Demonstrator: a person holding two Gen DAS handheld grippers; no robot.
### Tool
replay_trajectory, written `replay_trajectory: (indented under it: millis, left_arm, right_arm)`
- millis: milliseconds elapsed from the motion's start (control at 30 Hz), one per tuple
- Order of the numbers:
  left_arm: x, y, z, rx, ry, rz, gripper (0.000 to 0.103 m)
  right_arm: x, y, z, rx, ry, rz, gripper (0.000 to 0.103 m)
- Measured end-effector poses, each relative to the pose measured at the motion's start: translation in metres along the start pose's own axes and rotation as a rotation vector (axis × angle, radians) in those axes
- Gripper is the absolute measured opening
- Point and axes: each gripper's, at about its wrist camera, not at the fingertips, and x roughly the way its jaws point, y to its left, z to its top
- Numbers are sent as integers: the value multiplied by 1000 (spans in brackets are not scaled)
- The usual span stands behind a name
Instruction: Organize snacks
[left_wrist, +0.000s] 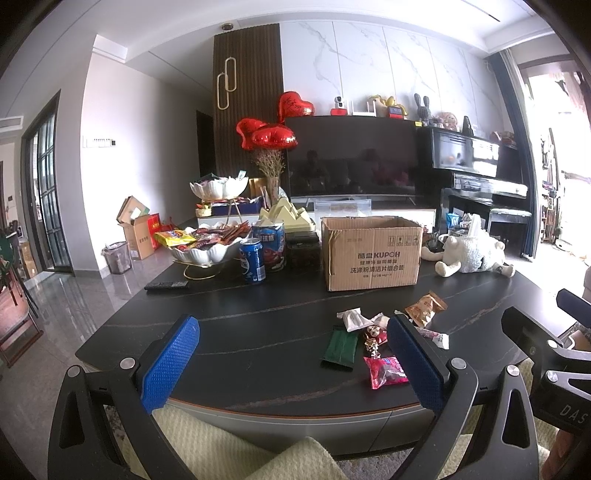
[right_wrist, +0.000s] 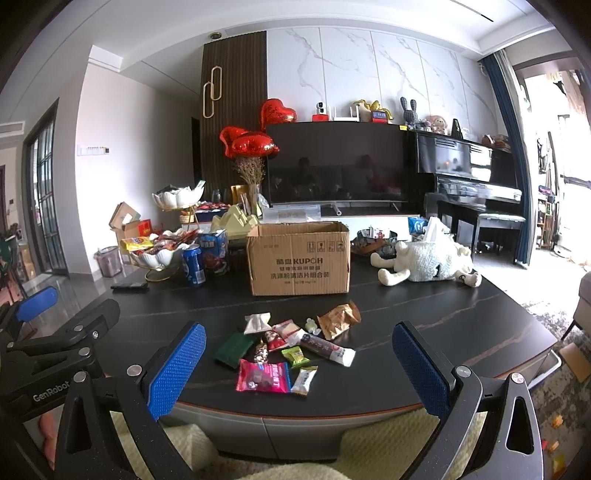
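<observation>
Nothing lifted yet, by the look of it: a start-of-task moment, both tools hanging back over the near edge of the dark marbled table (right_wrist: 424, 317); left gripper (left_wrist: 291, 354) with blue-padded fingers spread wide and empty; right gripper (right_wrist: 299, 365) likewise agape, nothing between its pads.

Loose heap of small wrapped snacks (right_wrist: 291, 350) lying on the near middle of the table, just in front of the right gripper; among them a dark green flat packet (right_wrist: 232, 349) at the left, a pink glossy packet (right_wrist: 264, 376) nearest, a brown crinkled packet (right_wrist: 338, 319) at the far right, a long dark-and-white bar wrapper (right_wrist: 328, 349) between.

Beyond the heap, an open brown cardboard box (right_wrist: 299, 258), probably the place for the snacks, though a white scalloped dish piled with sweets (right_wrist: 159, 254) at the far left could serve too.

Next move: reach forward and down, settle on one packet at the heap's edge, close on it flat without dragging its neighbours.

Writing: "KUPOH" on the box, with Chinese lines beneath; "GenRobot" on the left tool's body seen from the right wrist view; "DAS" cut off on the right tool; blue drinks can (left_wrist: 253, 260) lettering too blurred to read with confidence.
</observation>
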Motion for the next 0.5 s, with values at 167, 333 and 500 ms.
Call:
replay_trajectory:
  millis: [167, 333, 500]
  left_arm:
    - [0, 0, -1, 0, -2, -1, 103]
    - [-1, 0, 1, -1, 0, -2, 103]
    - [-1, 0, 1, -2, -2, 2, 103]
  right_arm:
    - [0, 1, 0, 0, 0, -2, 102]
    - [2, -2, -3, -1, -2, 0, 102]
    - [3, 2, 1, -2, 3, 1, 102]
